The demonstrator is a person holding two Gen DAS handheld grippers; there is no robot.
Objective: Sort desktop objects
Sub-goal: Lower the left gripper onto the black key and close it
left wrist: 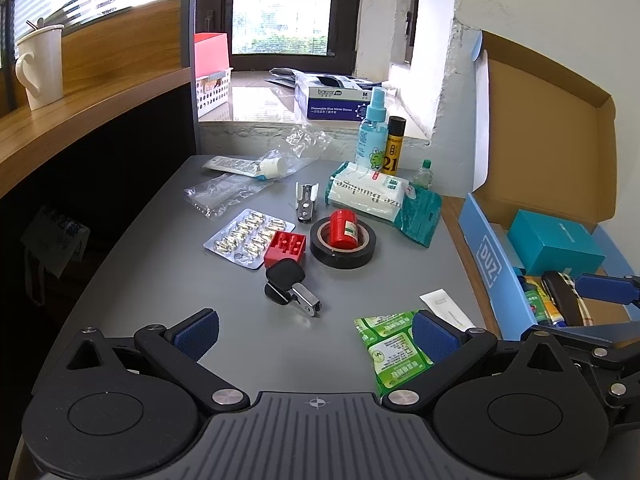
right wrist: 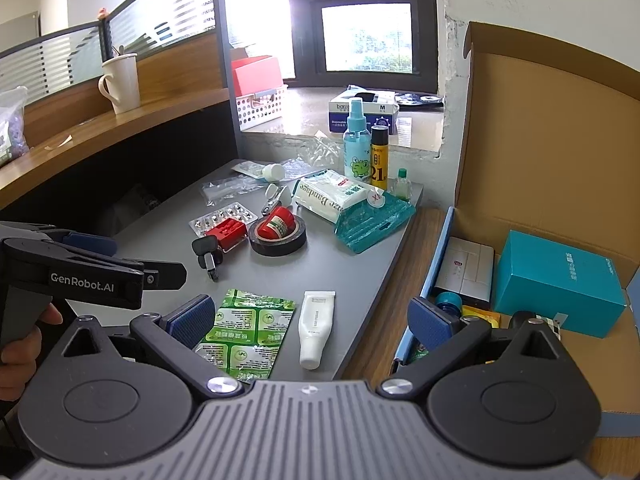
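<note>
Several items already lay in the cardboard box off the desk's right edge — many remained; both hand-held grippers — left, right — gaped empty.

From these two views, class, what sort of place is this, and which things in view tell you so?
Most likely an office workstation by a window. A grey desk stands beside a curved wooden counter topped by a striped glass partition, with a white mug on the counter.

I see a matt grey worktop, glossy black tape roll, foil blister pack and brown cardboard box.
</note>
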